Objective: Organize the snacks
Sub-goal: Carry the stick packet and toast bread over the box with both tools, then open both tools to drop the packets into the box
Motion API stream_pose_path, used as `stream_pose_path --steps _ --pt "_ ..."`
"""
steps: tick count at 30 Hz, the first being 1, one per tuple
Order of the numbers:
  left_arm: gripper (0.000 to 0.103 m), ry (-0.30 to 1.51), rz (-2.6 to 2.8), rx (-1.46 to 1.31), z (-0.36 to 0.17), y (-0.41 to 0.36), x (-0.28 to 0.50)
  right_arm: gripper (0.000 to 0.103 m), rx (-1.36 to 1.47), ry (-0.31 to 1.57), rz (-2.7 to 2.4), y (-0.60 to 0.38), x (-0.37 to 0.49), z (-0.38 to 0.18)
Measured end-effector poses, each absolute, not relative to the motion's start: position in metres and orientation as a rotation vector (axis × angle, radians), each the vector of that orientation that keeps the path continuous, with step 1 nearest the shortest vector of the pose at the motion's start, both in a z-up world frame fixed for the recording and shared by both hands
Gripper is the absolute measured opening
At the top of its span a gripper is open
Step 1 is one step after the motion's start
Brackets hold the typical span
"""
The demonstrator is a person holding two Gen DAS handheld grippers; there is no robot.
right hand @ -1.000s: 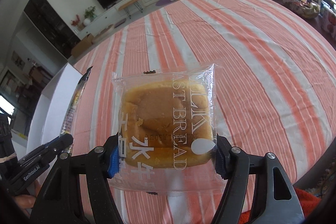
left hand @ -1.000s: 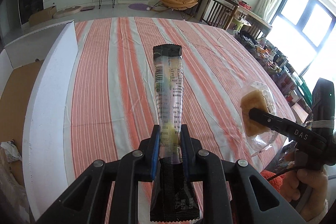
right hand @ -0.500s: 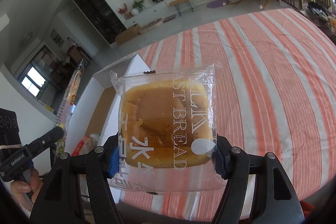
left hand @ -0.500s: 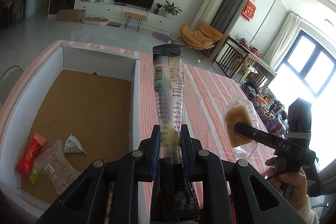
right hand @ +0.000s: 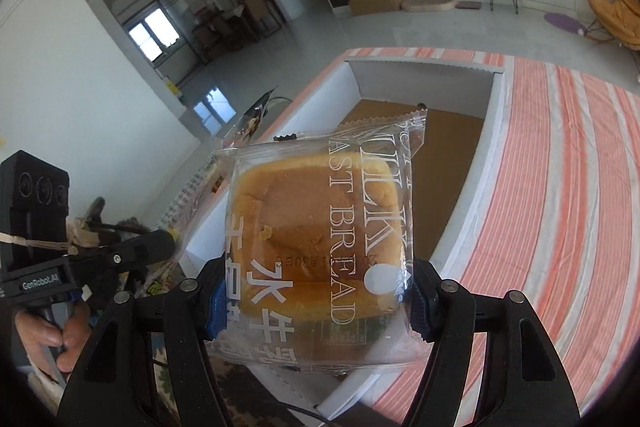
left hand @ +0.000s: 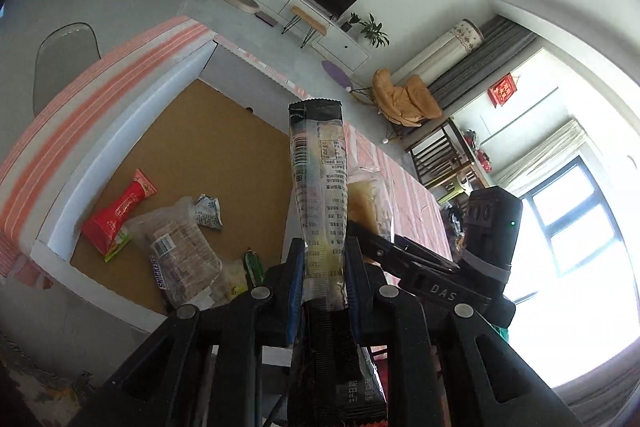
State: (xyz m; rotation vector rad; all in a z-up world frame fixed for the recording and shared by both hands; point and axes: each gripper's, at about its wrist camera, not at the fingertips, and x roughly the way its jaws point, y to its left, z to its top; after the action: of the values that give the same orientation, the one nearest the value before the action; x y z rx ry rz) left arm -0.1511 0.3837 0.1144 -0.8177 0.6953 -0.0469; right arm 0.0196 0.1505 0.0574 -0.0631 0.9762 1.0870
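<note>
Both hands have swung from above the bare striped desk [right hand: 568, 187] to the white box [left hand: 120, 143], so its brown floor now lies below and ahead of each hand-held gripper; that suggests the carry is nearly over and the drop is next. The left hand-held gripper [left hand: 322, 279] stays clamped on a long black-ended snack stick [left hand: 320, 187], which stands up from its jaws over the box's near end. The right hand-held gripper [right hand: 316, 295], close on its right, stays clamped on a clear bread pack [right hand: 320, 227] held out over the box's near wall.

Below and left of the left gripper lie a red packet [left hand: 120, 211], a clear bag of bars [left hand: 180, 255] and a small silver wrapper [left hand: 208, 211], bunched in the near corner. The far half of the floor is bare, leaving room ahead. The white walls stand up on every side, so each snack must clear the rim. The two grippers are nearly touching, leaving little room between them.
</note>
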Motion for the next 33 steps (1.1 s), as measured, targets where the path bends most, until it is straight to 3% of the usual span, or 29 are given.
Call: stream_pose_path --steps 9,18,20,22,25,28,33 --pt "0.019 0.599 -0.135 -0.731 0.167 0.344 -0.144 0.071 -0.083 0.934 1.019 0.139 0.022 0.072" --pt "0.020 0.702 0.317 -0.499 0.060 0.374 -0.098 0.072 -0.205 0.933 0.974 0.164 0.021 0.040" --pt "0.029 0.733 0.384 -0.430 0.034 0.376 -0.084 0.074 -0.233 0.898 0.978 0.172 0.019 0.032" --pt "0.061 0.744 0.439 -0.358 0.018 0.373 -0.075 0.086 -0.246 0.907 0.966 0.182 0.025 0.020" --pt "0.090 0.705 0.514 -0.253 0.013 0.364 -0.074 0.087 -0.211 0.916 0.955 0.179 0.031 0.014" --pt "0.103 0.654 0.559 -0.143 0.017 0.350 -0.077 0.087 -0.200 0.881 0.929 0.168 0.035 0.020" --pt "0.103 0.646 0.689 0.005 0.025 0.328 -0.075 0.087 -0.211 0.853 0.904 0.151 0.034 0.032"
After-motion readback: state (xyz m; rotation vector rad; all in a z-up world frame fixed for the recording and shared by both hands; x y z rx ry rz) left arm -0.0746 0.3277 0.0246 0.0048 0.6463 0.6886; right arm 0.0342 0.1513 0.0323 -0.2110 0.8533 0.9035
